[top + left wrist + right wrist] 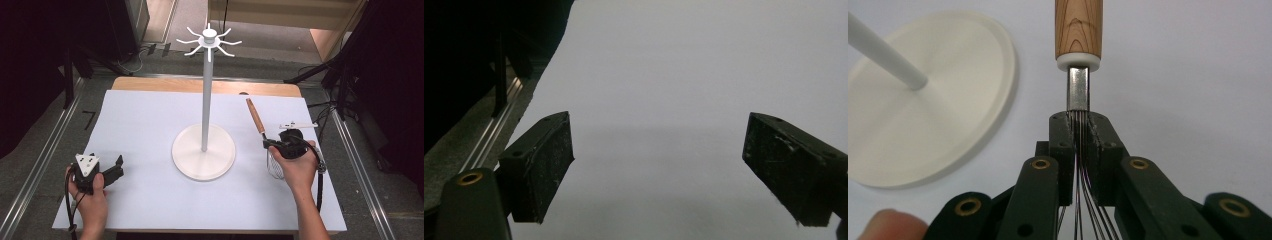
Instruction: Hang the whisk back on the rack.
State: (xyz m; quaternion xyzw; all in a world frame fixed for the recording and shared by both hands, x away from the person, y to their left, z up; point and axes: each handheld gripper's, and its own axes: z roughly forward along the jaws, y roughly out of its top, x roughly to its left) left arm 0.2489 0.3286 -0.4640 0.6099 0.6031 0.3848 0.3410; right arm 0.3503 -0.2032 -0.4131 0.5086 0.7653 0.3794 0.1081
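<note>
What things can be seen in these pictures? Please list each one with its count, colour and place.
whisk: one, wooden handle and metal wires, right of the stand, clamped at the wires
stand: one, white, round base and tall pole with hooks on top, middle of the table
table: one, white top with a wooden far edge
left gripper: one, black, jaws wide apart over bare table, near left corner
right gripper: one, black, shut on the whisk's wires
hands: two, one on each gripper

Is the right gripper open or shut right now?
Shut: the right gripper clamps the whisk by its wires, just below the wooden handle.
</note>
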